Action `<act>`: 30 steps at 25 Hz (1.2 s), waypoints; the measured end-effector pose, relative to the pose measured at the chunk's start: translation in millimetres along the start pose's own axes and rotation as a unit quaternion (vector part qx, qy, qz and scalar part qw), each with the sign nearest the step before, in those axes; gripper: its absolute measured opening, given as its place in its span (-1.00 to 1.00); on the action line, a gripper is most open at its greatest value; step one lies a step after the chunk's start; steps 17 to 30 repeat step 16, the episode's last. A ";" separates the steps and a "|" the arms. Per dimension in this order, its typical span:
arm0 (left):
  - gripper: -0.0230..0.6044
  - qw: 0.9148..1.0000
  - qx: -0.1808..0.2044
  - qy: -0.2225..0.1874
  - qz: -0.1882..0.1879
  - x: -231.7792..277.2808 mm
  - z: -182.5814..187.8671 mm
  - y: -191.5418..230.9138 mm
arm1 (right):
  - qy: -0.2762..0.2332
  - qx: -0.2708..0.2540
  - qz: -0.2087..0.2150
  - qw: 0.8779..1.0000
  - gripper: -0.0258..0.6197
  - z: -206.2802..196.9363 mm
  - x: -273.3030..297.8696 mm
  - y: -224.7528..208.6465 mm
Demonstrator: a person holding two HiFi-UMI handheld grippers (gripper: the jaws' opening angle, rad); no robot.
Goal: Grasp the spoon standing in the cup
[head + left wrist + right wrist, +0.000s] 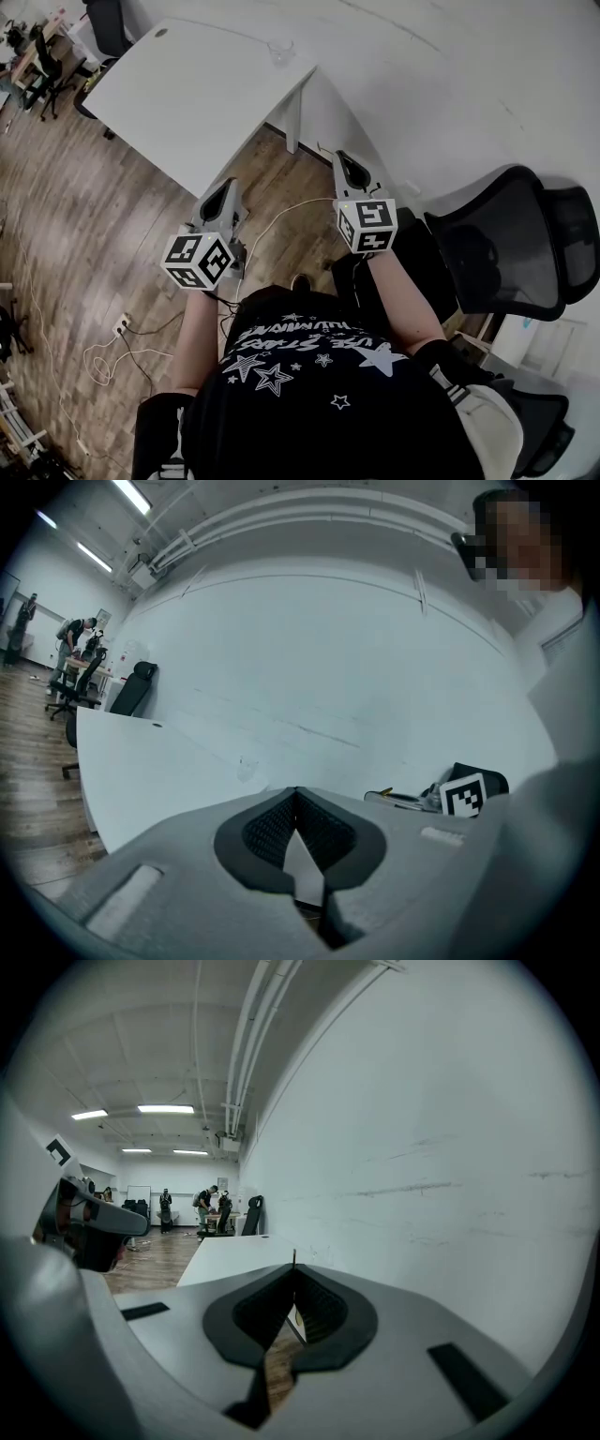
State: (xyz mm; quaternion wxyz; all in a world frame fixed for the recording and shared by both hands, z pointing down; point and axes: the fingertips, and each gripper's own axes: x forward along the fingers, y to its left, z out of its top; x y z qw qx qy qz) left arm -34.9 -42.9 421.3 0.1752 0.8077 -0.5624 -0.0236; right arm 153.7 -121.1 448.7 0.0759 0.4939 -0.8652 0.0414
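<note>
At mid-frame, the left gripper [229, 187] and right gripper [347, 161] hang closed and empty, well apart from the cup [281, 50] on the bench [187, 84].

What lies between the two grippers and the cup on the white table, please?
In the head view, only a strip of wood floor and the bare white tabletop lie between the left gripper, the right gripper and the cup.

Open tabletop [187, 94] before what seems a cup [281, 52]; chair [511, 239] crowds the right.
</note>
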 end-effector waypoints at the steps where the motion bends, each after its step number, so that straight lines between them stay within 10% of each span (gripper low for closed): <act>1: -0.90 1.000 -0.002 0.000 0.000 -1.9 -0.4 1.4 | 0.001 -0.001 0.000 1.000 -0.88 -0.6 -0.3 2.2; 30: -0.90 1.000 -0.005 0.004 -0.003 -41.2 -5.9 17.9 | 0.008 -0.011 0.006 1.000 -0.88 -4.3 -13.2 45.4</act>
